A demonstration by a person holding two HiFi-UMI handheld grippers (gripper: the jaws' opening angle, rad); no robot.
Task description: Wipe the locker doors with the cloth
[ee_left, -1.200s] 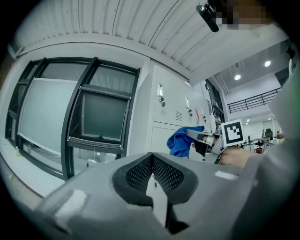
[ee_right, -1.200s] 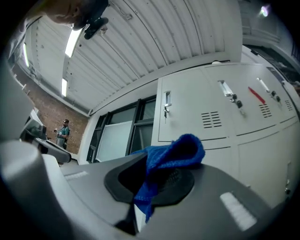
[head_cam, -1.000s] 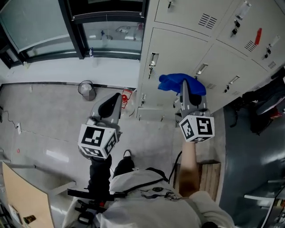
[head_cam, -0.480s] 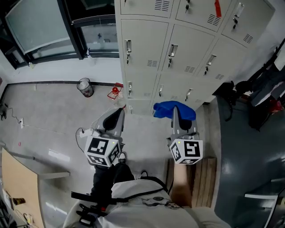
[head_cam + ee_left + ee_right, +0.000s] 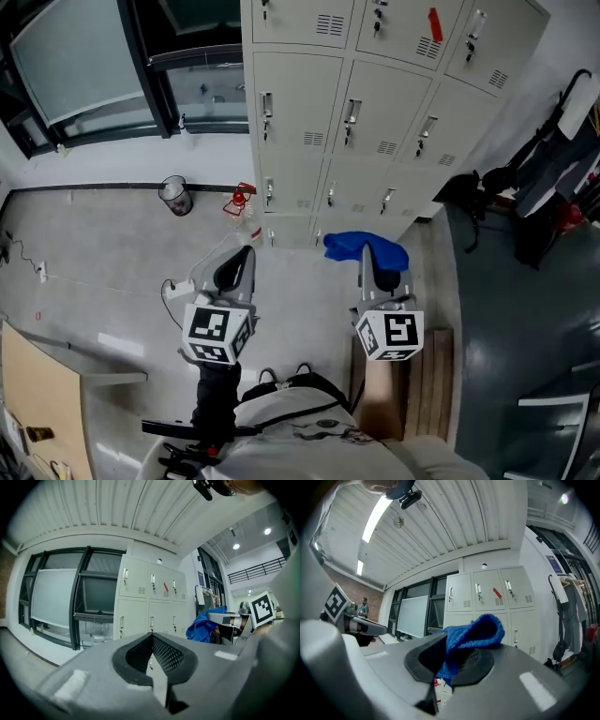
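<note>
Right hand-held gripper (image 5: 369,257) is clamping the blue cloth (image 5: 349,244) facing locker doors (image 5: 292,103); left hand-held gripper (image 5: 244,254) is hovering closed.

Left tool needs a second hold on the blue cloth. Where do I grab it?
Grip the loose fold of the blue cloth that bunches out to the left of the right tool. Bring the left tool in from the left. That fold looks free, while the cloth's middle is clamped in the right tool's jaws.
</note>
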